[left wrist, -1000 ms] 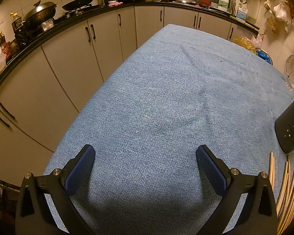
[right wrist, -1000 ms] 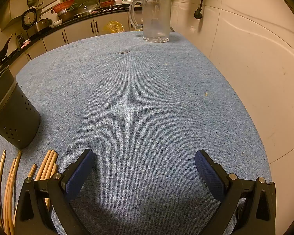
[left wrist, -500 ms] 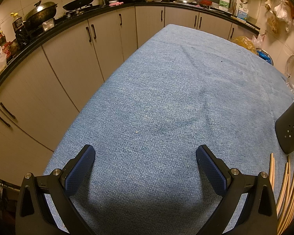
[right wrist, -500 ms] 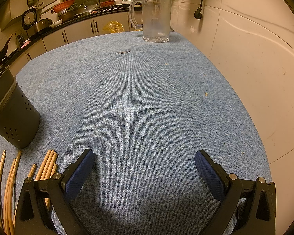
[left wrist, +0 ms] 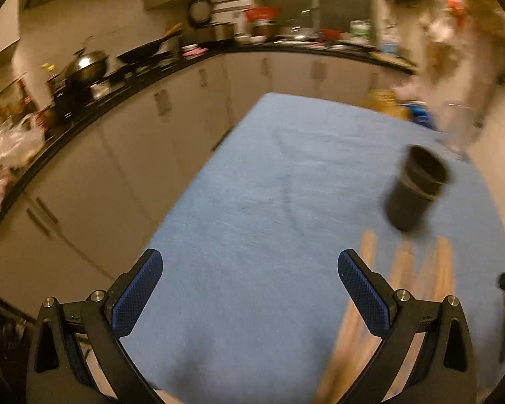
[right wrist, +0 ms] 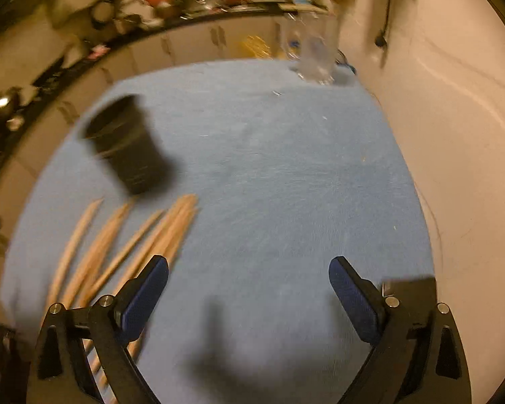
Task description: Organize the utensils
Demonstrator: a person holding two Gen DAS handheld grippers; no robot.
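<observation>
Several wooden chopsticks [right wrist: 124, 245] lie fanned on the blue cloth, also blurred in the left wrist view as chopsticks [left wrist: 404, 269]. A black perforated utensil holder [right wrist: 124, 144] stands just beyond their tips; in the left view the holder [left wrist: 417, 188] is at the right. My left gripper [left wrist: 249, 289] hovers open above the cloth, left of the chopsticks. My right gripper [right wrist: 249, 296] is open too, its left finger over the chopsticks' near ends. Neither holds anything. Both views are motion-blurred.
The blue cloth covers the table [left wrist: 269, 185]. A clear glass mug [right wrist: 314, 57] stands at the far right corner near the wall. Kitchen cabinets and a counter with pans [left wrist: 124, 64] run left and behind the table.
Both grippers have risen and pulled back fast, so the holder and the chopsticks now show in full. Both stay open.
</observation>
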